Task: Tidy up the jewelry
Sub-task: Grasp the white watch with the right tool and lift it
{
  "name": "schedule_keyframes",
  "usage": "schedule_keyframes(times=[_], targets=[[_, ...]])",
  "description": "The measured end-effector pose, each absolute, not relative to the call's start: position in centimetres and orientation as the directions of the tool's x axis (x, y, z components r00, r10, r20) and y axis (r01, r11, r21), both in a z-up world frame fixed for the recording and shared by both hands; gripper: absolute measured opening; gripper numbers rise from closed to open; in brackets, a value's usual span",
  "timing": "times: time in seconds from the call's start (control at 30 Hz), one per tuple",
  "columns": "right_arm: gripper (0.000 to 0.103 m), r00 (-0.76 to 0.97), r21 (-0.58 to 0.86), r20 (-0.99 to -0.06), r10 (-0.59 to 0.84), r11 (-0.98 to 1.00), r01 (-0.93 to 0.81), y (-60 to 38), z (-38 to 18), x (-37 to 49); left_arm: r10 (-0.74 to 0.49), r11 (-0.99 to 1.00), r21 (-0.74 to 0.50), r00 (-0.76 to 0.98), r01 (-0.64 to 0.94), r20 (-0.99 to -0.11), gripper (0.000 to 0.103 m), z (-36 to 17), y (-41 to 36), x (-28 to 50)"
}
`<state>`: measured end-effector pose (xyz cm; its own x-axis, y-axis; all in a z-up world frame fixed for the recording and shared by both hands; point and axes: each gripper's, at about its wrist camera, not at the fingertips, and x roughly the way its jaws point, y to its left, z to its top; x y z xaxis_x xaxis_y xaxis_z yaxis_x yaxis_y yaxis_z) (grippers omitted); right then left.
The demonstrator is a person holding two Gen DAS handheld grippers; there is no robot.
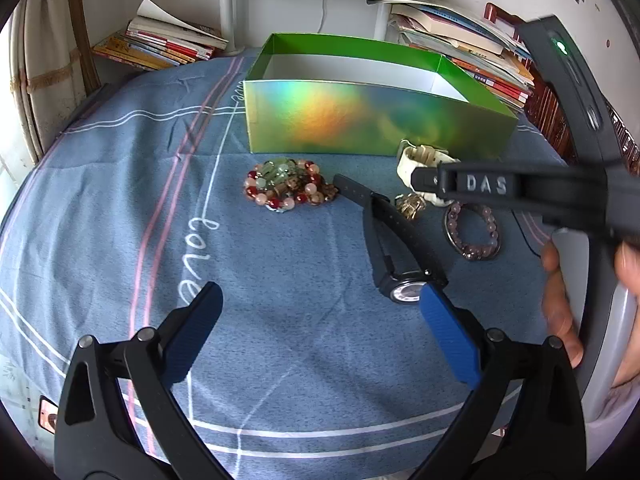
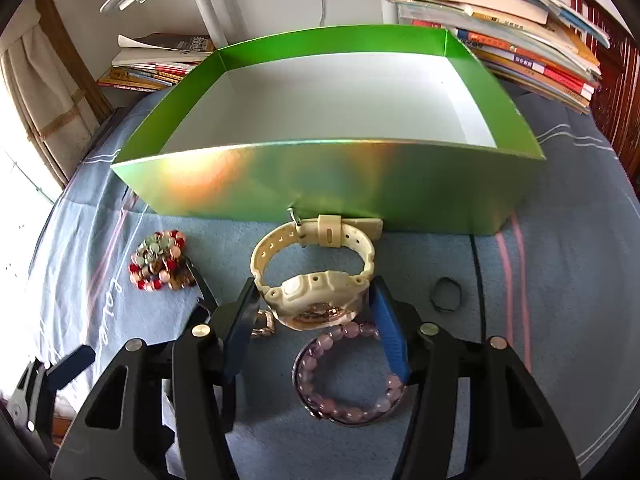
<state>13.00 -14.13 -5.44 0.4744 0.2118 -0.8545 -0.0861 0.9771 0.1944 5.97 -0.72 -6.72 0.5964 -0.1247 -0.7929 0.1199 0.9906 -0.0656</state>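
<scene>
Jewelry lies scattered on a blue-grey bedsheet (image 1: 280,264) with white and pink stripes, all of it outside the box. The right hand-held gripper (image 2: 314,300) has its blue-padded fingers spread apart on either side of the case of a cream-white plastic wristwatch (image 2: 316,276); whether the pads actually press the case I cannot tell. That watch stands on its side, its buckled strap looping up toward the box wall. Just below it, between the same fingers, lies a pale purple beaded bracelet (image 2: 348,376), and a small gold-coloured trinket (image 2: 264,326) peeks out by the left finger. A thin dark ring (image 2: 446,294) sits apart to the right.

The left hand-held gripper (image 1: 320,332) hangs wide open over bare sheet, holding nothing. A black wristwatch with a white dial (image 1: 394,252) lies stretched out near its right fingertip. Further out sits a heap of red, pink and green beaded bracelets (image 1: 286,190).

Beyond everything stands a shiny green iridescent cardboard box (image 2: 328,184), open-topped, its white interior holding nothing that I can see. Behind it, stacks of books (image 1: 160,44) rest against the wall on both sides of a white post (image 1: 226,4).
</scene>
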Motion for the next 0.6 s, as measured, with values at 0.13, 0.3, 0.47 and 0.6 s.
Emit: schedule_keyframes(times=[0.13, 0.3, 0.47, 0.6], targets=[[0.056, 0.489, 0.179, -0.852, 0.188, 0.982, -0.066, -15.0, -5.2, 12.1, -0.132, 0.988, -0.062, 0.593, 0.138, -0.794, 0.097, -6.6, -1.4, 6.0], [0.056, 0.533, 0.172, -0.831, 0.159, 0.985, -0.024, -17.0, -4.2, 11.3, -0.137, 0.985, -0.047, 0.594, 0.164, -0.793, 0.097, -6.5, -2.6, 5.8], [0.056, 0.571, 0.146, -0.813, 0.113, 0.989, 0.012, -18.8, -3.4, 10.2, -0.139, 0.982, -0.033, 0.592, 0.186, -0.794, 0.097, -6.6, -3.6, 5.8], [0.056, 0.579, 0.154, -0.810, 0.093, 0.986, 0.057, -21.0, -3.5, 8.7, -0.136, 0.980, -0.021, 0.591, 0.197, -0.795, 0.097, -6.7, -4.4, 6.1]])
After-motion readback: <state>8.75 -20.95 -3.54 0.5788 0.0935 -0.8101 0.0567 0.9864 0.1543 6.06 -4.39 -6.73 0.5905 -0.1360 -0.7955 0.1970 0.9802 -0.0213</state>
